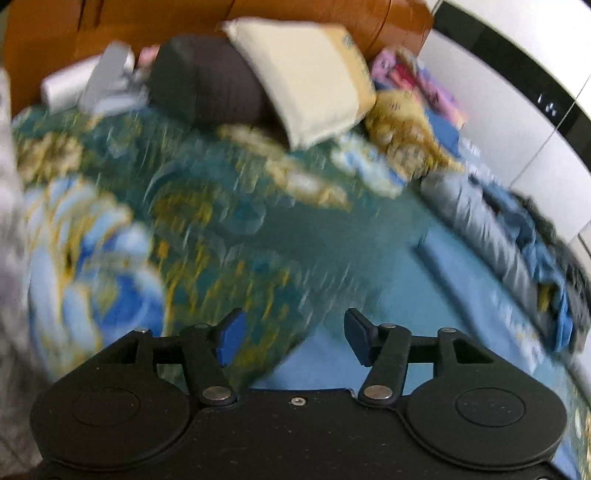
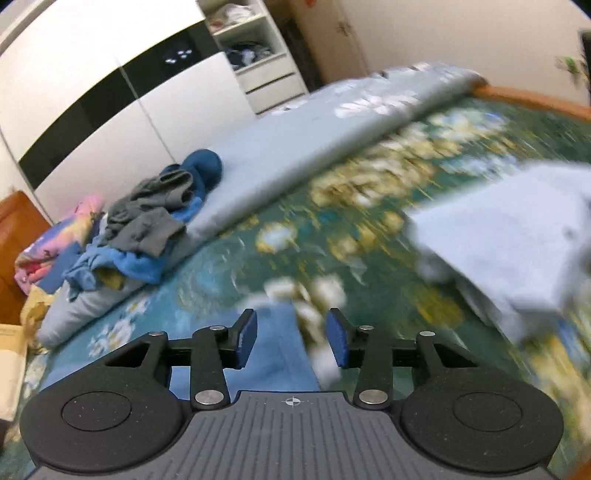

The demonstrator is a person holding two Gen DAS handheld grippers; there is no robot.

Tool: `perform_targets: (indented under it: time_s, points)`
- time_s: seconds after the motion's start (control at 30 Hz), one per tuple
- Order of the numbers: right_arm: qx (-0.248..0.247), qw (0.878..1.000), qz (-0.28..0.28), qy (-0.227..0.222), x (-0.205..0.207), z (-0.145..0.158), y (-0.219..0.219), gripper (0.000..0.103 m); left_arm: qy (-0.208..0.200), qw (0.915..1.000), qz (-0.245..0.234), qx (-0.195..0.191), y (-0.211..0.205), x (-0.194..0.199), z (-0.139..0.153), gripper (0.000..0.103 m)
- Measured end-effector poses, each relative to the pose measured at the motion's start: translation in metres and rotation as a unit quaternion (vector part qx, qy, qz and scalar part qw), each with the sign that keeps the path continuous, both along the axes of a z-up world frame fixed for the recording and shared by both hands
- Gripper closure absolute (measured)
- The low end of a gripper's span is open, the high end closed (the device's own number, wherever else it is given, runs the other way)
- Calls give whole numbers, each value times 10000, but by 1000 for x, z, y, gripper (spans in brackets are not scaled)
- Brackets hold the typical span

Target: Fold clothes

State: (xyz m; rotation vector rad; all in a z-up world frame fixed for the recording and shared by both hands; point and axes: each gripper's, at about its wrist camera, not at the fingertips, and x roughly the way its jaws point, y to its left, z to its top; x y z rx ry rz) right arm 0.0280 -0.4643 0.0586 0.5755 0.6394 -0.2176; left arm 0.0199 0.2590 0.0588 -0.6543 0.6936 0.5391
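My left gripper (image 1: 291, 338) is open and empty above a floral teal bedspread (image 1: 229, 206). A plain blue cloth (image 1: 373, 317) lies flat under and to the right of it. My right gripper (image 2: 291, 341) is open and empty above the same blue cloth (image 2: 273, 354). A pile of unfolded blue and grey clothes (image 2: 147, 225) sits on a rolled grey quilt (image 2: 280, 158); it also shows in the left wrist view (image 1: 543, 251). A folded pale blue garment (image 2: 517, 240) lies on the bedspread to the right. Both views are motion-blurred.
A cream pillow (image 1: 306, 77) and a dark pillow (image 1: 207, 85) lean on the wooden headboard (image 1: 221, 14). A pink patterned blanket (image 2: 55, 240) lies by the headboard. A white wardrobe (image 2: 110, 85) with shelves stands beyond the bed.
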Motion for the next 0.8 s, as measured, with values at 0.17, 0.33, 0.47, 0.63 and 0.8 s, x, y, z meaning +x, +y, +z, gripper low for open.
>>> perform_targets:
  time_s: [0.17, 0.33, 0.47, 0.63, 0.8]
  points:
    - [1272, 9908, -342, 314, -55, -45, -3, 61, 151, 9986, -44, -510, -19, -14, -27, 45]
    - [1764, 9841, -185, 56, -54, -55, 10, 61, 9, 9979, -183, -619, -32, -26, -23, 44]
    - [1761, 9841, 8, 234, -35, -63, 20, 61, -57, 9958, -380, -828, -42, -27, -28, 44]
    - [2028, 9792, 16, 37, -26, -68, 21, 88, -408, 9947, -506, -791, -50, -19, -35, 47]
    - [1626, 9857, -23, -434, -36, -40, 25, 100, -882, 9928, -208, -782, -52, -20, -31, 103]
